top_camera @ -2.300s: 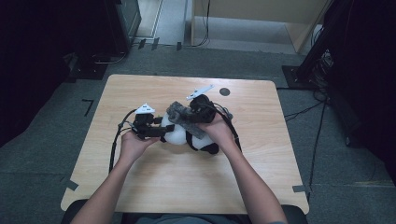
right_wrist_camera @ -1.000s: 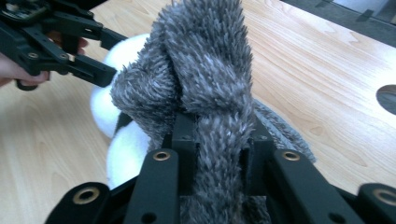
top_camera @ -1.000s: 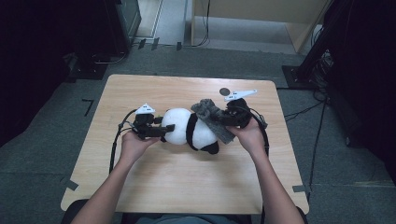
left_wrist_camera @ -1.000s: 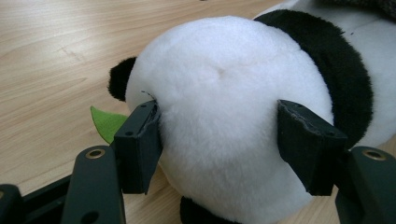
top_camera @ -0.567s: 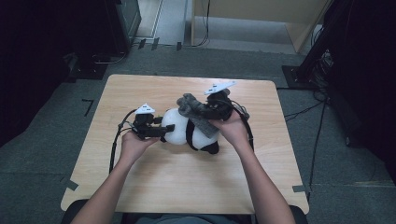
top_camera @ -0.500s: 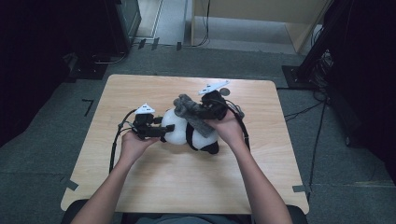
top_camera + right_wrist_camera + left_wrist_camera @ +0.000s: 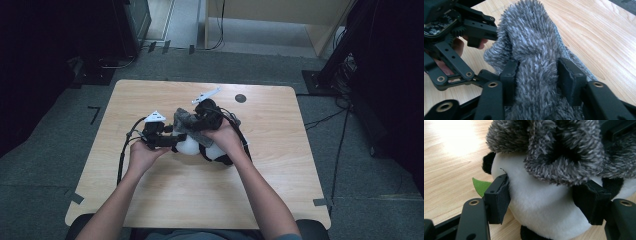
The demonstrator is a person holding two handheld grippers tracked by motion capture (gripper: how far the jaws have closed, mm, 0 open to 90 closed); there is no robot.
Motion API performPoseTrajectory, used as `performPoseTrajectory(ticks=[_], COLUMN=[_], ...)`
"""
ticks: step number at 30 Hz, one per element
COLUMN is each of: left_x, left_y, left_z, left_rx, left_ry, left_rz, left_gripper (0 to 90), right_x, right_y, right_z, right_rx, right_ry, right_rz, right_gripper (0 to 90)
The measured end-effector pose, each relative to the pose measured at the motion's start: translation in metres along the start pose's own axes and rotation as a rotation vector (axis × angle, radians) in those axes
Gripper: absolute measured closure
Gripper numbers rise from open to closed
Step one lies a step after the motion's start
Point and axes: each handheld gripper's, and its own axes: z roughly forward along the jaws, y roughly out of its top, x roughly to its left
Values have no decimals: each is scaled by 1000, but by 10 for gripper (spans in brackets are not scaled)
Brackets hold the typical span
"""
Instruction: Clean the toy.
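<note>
A white and black panda plush lies at the middle of the wooden table. My left gripper is shut on its white body, with one pad on each side. A grey furry cloth is draped over the top of the plush. My right gripper reaches in from the right, close to the left one. Its jaws have just been opening, and a fold of the grey fur still lies loosely between its pads.
A green felt leaf sticks out beside the plush's black ear. A dark round spot marks the table's far side. Black cables loop from both grippers across the tabletop. Dark equipment stands on the floor around the table.
The right hand carried the grey cloth leftward from the plush's right side onto its top, up to the left gripper. The left hand kept still on the plush.
</note>
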Motion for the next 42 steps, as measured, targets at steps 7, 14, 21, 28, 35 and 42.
performPoseTrajectory(ticks=[7, 14, 21, 28, 35, 42], left_x=[0, -1, -1, -2, -1, -1], left_y=[0, 0, 0, 0, 0, 0], left_z=[0, 0, 1, 1, 1, 1], left_rx=[-2, -2, -2, 0, -2, -5], left_ry=[1, 3, 1, 2, 1, -5], left_rz=[5, 13, 15, 19, 13, 3], left_gripper=[328, 328, 328, 328, 329, 336], right_x=[-3, -5, -4, -6, -8, -12], right_y=[-5, -14, -19, -24, -28, -34], right_z=[-2, -11, -19, -28, -40, -56], right_rx=[8, 8, 31, 37, 32, 28], right_ry=[-13, -20, -41, -40, -40, -52], right_rz=[-9, -14, -43, -39, -16, -12], right_gripper=[510, 588, 633, 687, 728, 733])
